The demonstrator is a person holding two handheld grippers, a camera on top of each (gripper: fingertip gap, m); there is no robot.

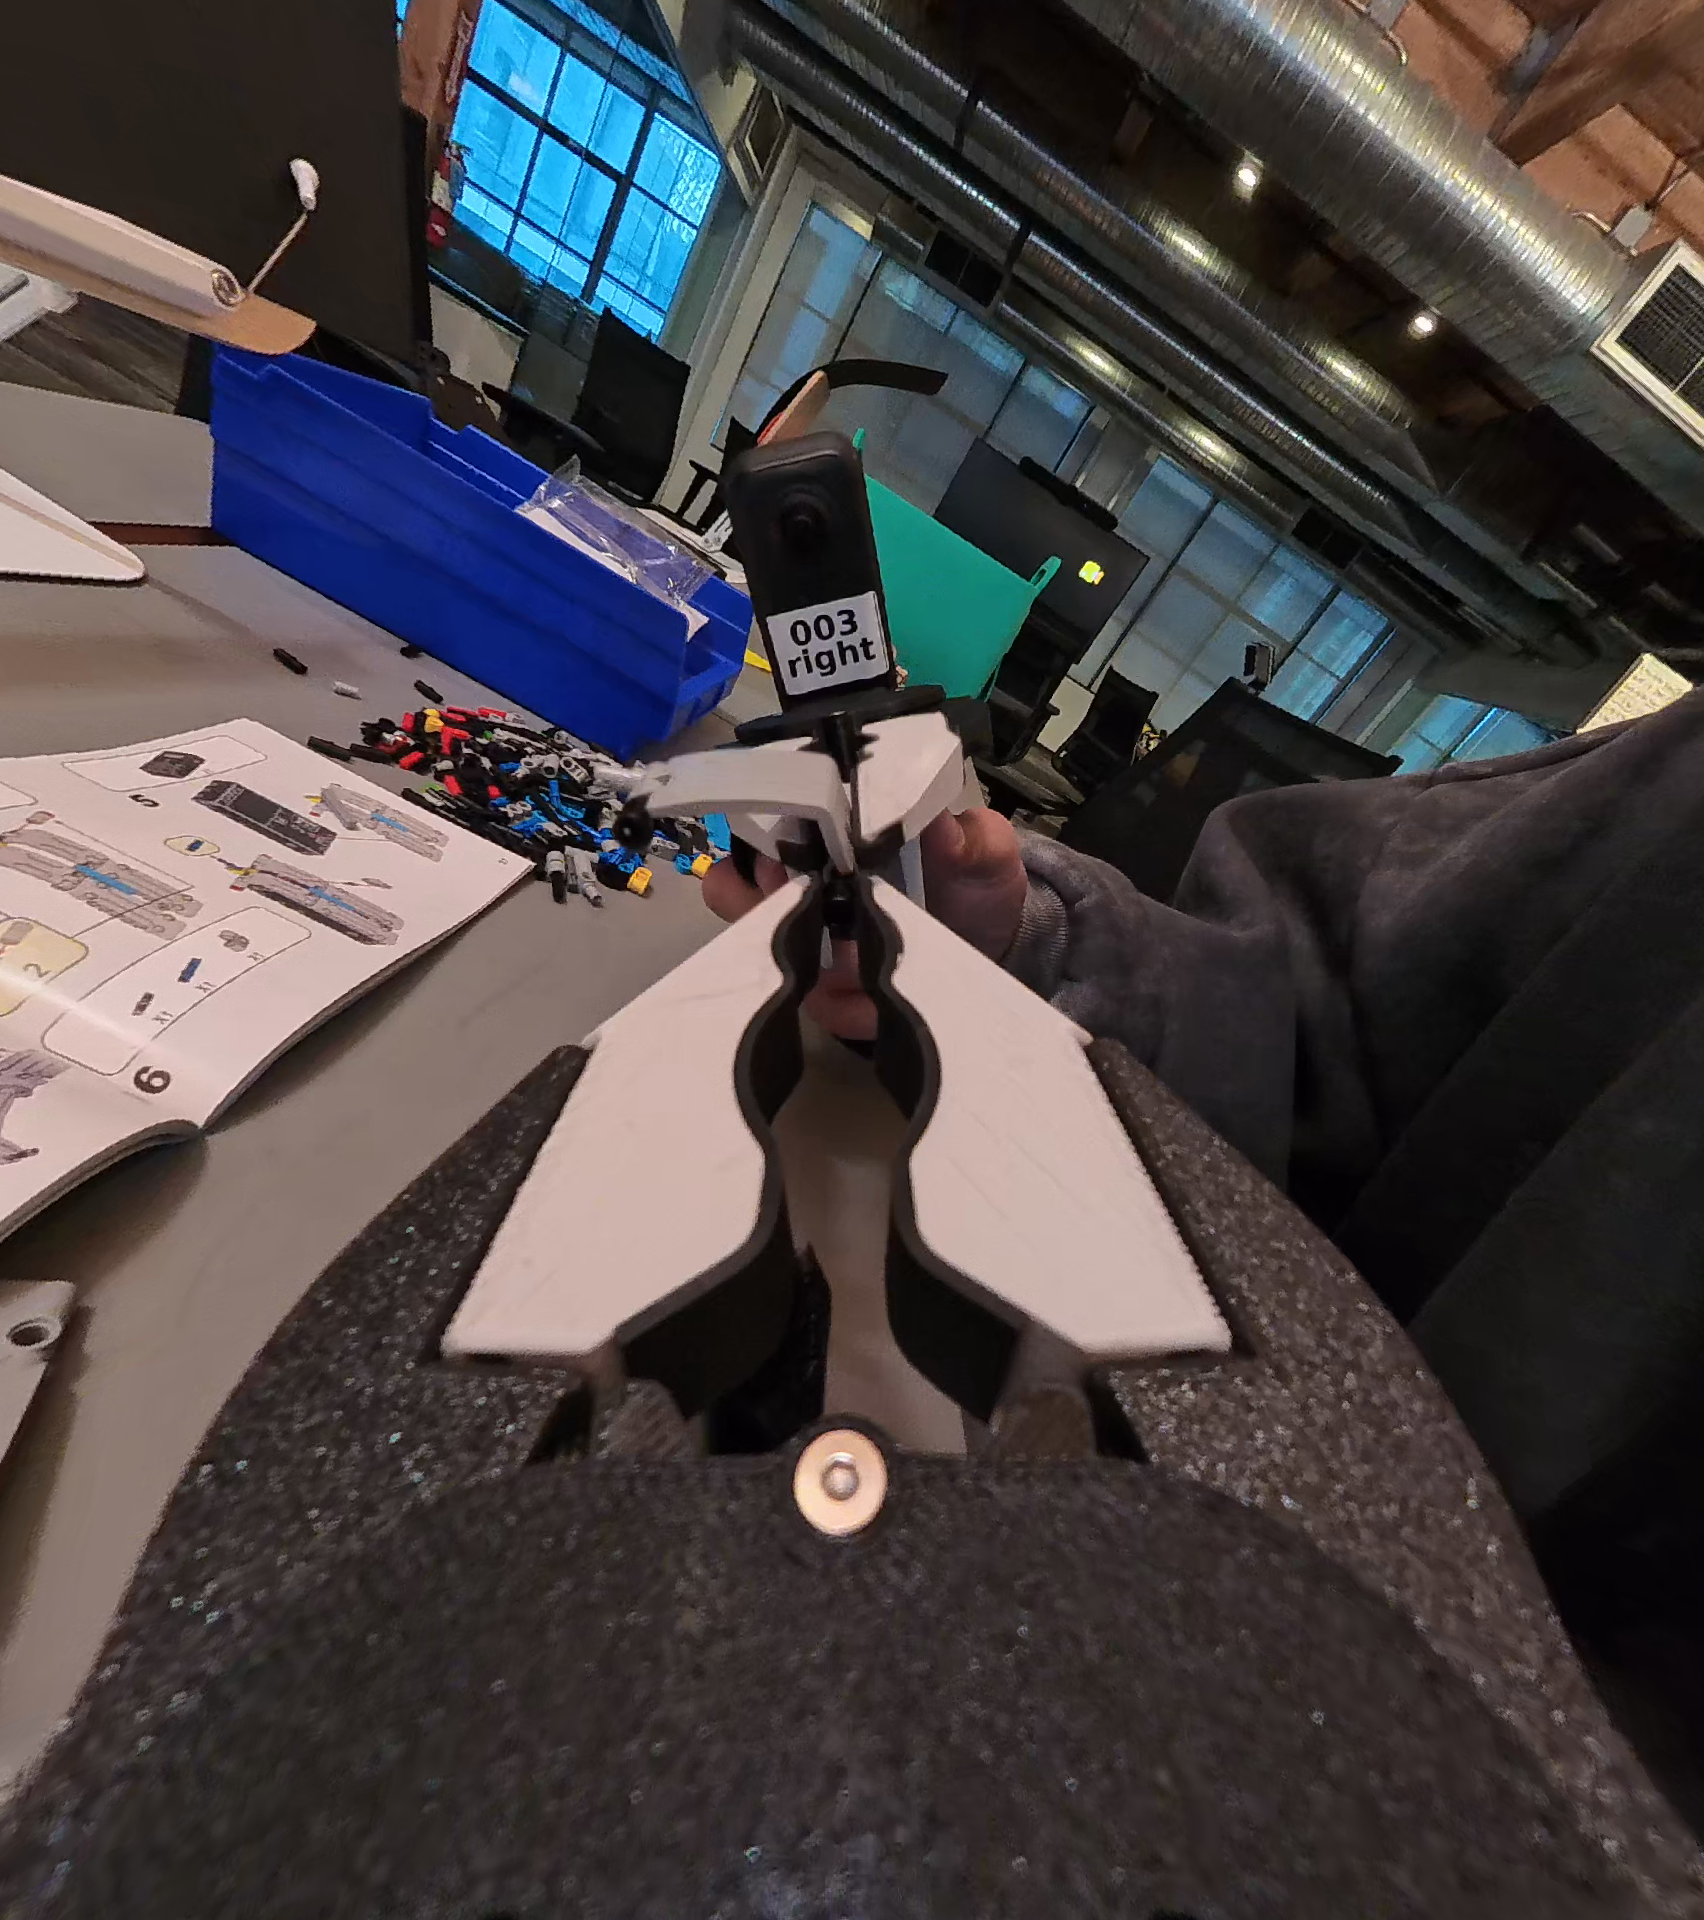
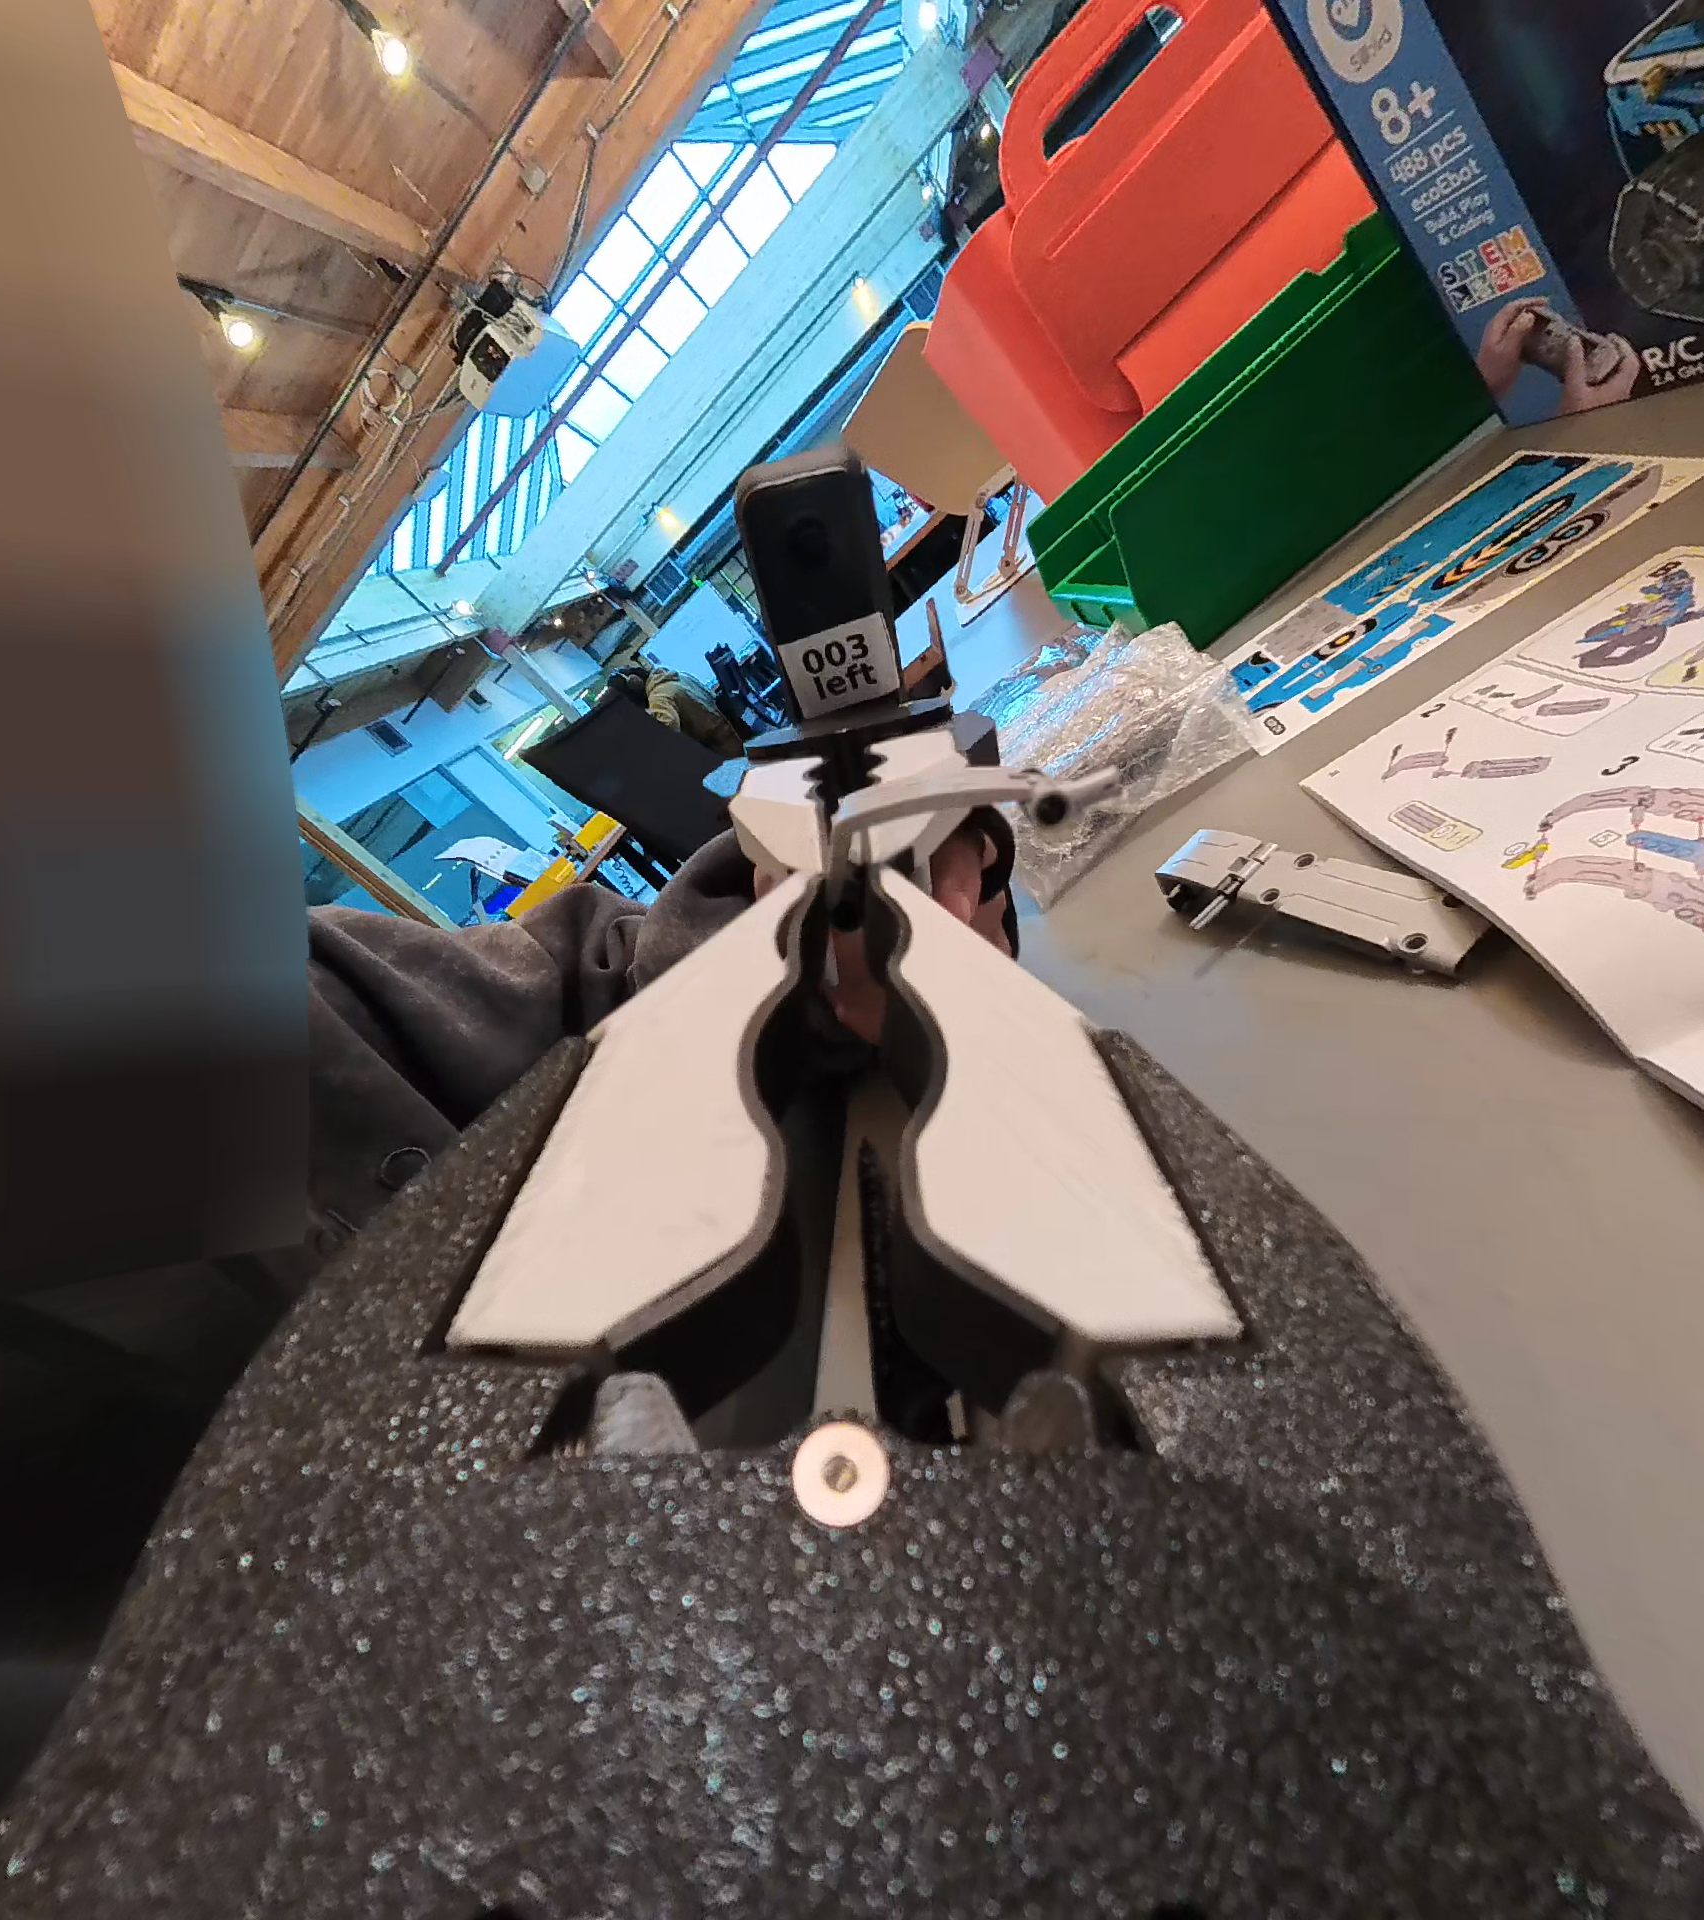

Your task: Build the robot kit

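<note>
Writing shows on both camera labels [image 1: 830,642] [image 2: 835,662], the blue box [image 2: 1554,208], the booklet [image 1: 152,935].

Two claws [image 1: 835,904] [image 2: 832,894], one blue bin [image 1: 432,520], two instruction booklets [image 1: 131,935] [image 2: 1606,831], one kit box [image 2: 1554,187], one heap of small parts [image 1: 536,790].

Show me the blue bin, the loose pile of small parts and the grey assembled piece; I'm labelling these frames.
blue bin [image 1: 432,540], left wrist view, on its long side wall.
pile of small parts [image 1: 515,774], left wrist view, middle of the heap.
grey assembled piece [image 2: 1336,899], right wrist view, on its flat top face.
</note>
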